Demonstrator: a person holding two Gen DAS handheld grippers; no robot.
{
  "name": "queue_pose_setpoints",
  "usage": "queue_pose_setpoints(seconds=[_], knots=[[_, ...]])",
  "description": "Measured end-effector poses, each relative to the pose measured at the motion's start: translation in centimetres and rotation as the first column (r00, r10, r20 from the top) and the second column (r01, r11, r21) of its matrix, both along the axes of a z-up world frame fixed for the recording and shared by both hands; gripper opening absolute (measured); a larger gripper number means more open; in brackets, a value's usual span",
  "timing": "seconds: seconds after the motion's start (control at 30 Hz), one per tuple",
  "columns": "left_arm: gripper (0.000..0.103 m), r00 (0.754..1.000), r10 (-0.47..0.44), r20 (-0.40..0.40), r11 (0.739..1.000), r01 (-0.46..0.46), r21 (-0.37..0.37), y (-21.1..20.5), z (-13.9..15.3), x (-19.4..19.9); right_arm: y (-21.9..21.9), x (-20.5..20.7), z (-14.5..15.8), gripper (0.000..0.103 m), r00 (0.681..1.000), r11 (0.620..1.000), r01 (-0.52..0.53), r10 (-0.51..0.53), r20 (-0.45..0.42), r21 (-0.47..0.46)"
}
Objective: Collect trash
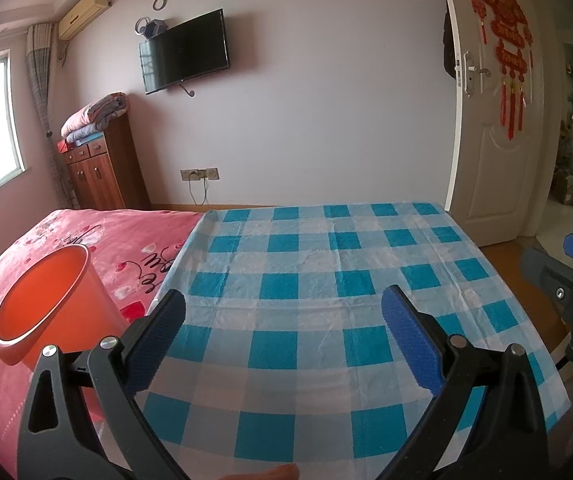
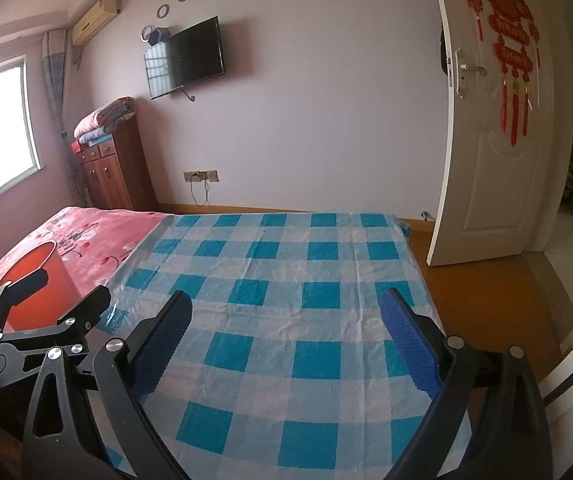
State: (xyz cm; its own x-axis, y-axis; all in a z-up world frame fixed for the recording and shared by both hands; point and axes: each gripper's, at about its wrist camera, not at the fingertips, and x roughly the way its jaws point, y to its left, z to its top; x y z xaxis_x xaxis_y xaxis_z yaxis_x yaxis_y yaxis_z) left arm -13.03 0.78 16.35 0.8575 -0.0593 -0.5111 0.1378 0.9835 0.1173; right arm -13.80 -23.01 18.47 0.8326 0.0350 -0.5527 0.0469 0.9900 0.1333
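An orange bin [image 1: 42, 300] stands on the pink bedspread at the left, its open mouth tilted toward me; it also shows in the right wrist view [image 2: 40, 292]. A blue-and-white checked plastic sheet [image 1: 326, 280] covers the right part of the bed, and I see no trash on it. My left gripper [image 1: 282, 312] is open and empty above the sheet's near part, just right of the bin. My right gripper [image 2: 286, 312] is open and empty above the sheet [image 2: 286, 272]. Each gripper shows at the edge of the other's view.
The pink bedspread [image 1: 134, 240] lies left of the sheet. A wooden cabinet [image 1: 102, 168] with folded blankets stands at the far wall under a TV [image 1: 184, 52]. An open white door [image 1: 494, 120] is at the right, with wooden floor [image 2: 478, 288] beside the bed.
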Motion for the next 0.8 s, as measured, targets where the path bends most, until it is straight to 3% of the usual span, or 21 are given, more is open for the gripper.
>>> queue_pose_setpoints(seconds=[0.8], knots=[[0.099, 1.000, -0.001, -0.023, 1.000, 0.000, -0.005, -1.3, -0.4, 0.9, -0.4, 0.2, -1.2, 0.094, 1.000, 1.000, 0.000, 0.000, -0.023, -0.004]])
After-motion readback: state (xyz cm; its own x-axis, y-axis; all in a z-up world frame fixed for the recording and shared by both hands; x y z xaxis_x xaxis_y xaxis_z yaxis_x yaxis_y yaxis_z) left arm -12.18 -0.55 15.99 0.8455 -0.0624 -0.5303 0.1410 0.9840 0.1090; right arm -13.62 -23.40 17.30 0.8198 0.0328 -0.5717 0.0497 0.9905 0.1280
